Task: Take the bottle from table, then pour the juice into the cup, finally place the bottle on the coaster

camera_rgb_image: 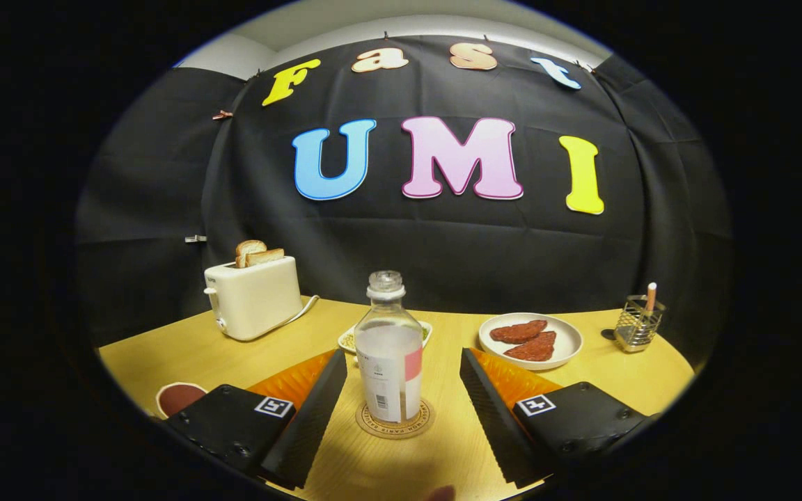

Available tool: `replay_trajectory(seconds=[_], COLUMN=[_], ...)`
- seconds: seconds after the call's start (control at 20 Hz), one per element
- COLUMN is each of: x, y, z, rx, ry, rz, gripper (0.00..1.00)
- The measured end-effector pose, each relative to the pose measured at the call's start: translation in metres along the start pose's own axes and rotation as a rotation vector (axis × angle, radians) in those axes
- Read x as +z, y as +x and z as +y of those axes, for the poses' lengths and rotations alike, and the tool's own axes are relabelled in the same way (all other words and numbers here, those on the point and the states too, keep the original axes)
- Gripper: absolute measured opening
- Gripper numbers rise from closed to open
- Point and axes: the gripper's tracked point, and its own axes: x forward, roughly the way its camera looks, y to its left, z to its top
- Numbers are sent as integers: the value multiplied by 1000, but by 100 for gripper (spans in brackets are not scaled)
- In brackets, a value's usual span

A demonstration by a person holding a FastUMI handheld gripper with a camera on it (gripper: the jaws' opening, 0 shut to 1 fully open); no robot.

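Tongs (399, 410) stand wide apart either side of a clear bottle (388, 348) resting upright on its round cork coaster (394, 420).

Neither finger touches the glass, and the bottle sits squarely on the coaster between them, a placement that suggests the task's final step is done and the hold let go; the cup cannot be made out with certainty, though a dark red round object (177, 398) lies beside the left finger. Beyond the bottle, a small dish (425, 332) peeks out behind it, a white plate (530, 339) carries two reddish patties, a cream toaster (253, 296) holds two slices of bread, and a wire holder (638, 323) stands well apart at the far right. The yellow wooden desk (164, 355) backs onto a black cloth wall.
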Motion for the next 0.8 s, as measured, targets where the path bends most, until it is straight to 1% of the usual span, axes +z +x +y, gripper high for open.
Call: replay_trajectory(seconds=[0.3, 0.6, 0.8], x=[48, 106, 142], y=[-58, -102, -130], z=[-18, -48, -59], rx=[-57, -141, -191], ry=[-1, -76, -123], rz=[-16, -53, -91], gripper=[100, 99, 97])
